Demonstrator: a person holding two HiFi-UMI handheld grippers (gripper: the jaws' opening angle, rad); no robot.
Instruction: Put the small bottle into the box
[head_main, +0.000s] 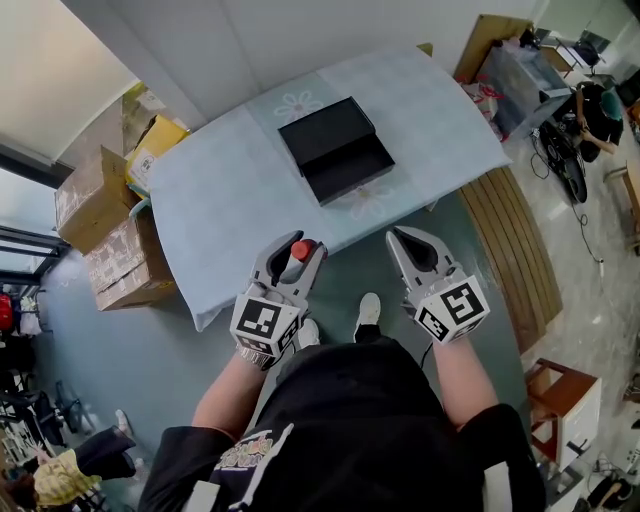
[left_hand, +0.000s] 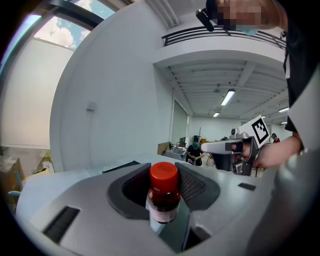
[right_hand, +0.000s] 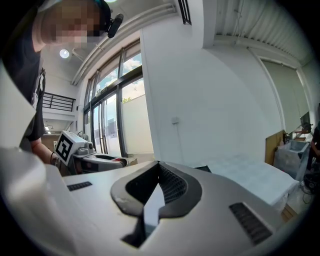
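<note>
Gripped the small bottle (left_hand: 163, 192) upright, red cap on top and white label facing the camera, between the pads of the left gripper (head_main: 297, 245), over the grey floor just short of the near edge of the table (head_main: 220, 210). Held the right gripper (head_main: 408, 236) just beside it, jaws pressed together tip to tip with nothing between them. Showed the black box (head_main: 335, 150) lying open near the middle of the table's pale blue flowered cloth (head_main: 430, 110), its flat-topped half touching its shallow open tray, well apart from the bottle and both grippers. Took in brown cardboard cartons (head_main: 110, 230) stacked by the table's left side. Caught a second person (head_main: 598, 110) in dark clothes at the far right of the head view.
</note>
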